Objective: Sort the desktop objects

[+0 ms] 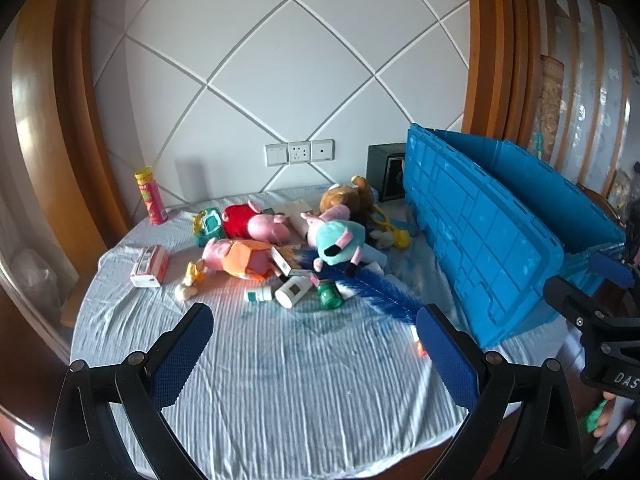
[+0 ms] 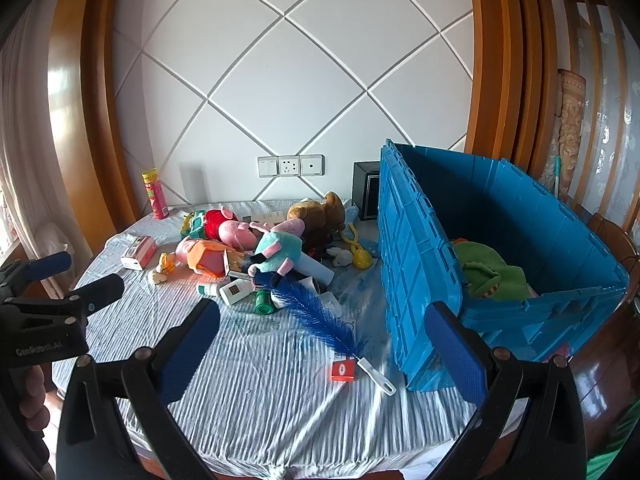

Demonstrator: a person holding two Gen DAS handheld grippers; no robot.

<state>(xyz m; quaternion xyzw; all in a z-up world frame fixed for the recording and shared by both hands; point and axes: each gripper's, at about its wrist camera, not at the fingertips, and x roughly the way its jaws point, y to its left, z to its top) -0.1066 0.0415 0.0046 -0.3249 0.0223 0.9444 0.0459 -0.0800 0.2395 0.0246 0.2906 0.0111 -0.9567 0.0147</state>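
Note:
A heap of toys and small items lies mid-table: a teal plush, a red-dressed pig plush, an orange-dressed pig plush, a brown bear, white bottles and a green cap. A blue feather brush stretches from the heap toward a small red box. The blue crate stands on the right with a green plush inside. My left gripper and right gripper both hover open and empty before the heap.
A pink can stands at the back left, with a pink-white carton nearer. A black box sits by the wall behind the crate. The striped cloth reaches the near table edge. A hand holds the left gripper.

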